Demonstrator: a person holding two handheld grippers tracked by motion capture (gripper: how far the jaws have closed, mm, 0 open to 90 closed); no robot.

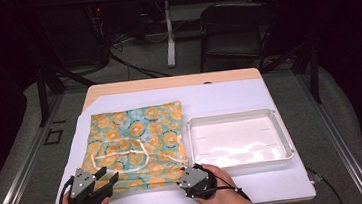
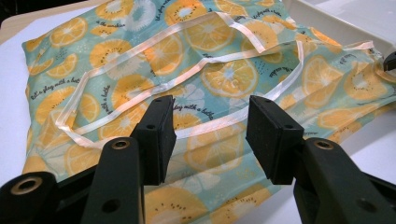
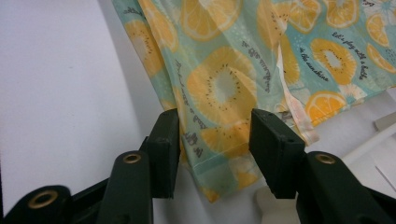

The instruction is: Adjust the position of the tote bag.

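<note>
A folded teal cloth [image 1: 137, 136] printed with orange slices lies flat on the white sheet, with a pale ribbon [image 1: 118, 148] looped on top. My left gripper [image 1: 107, 182] is at its near left corner. In the left gripper view its jaws [image 2: 211, 133] stand open above the cloth [image 2: 224, 70], and the ribbon [image 2: 187, 28] runs past them. My right gripper [image 1: 188, 174] is at the near right corner. It is open [image 3: 215, 140], and the cloth's corner [image 3: 224, 84] lies between the pads without being pinched.
A shallow white tray [image 1: 235, 115] sits right of the cloth, its rim [image 2: 336, 18] close to the fabric. The white sheet [image 1: 229, 97] covers most of the wooden table. Behind the table stand a black chair [image 1: 234, 26] and a white table leg [image 1: 169, 33].
</note>
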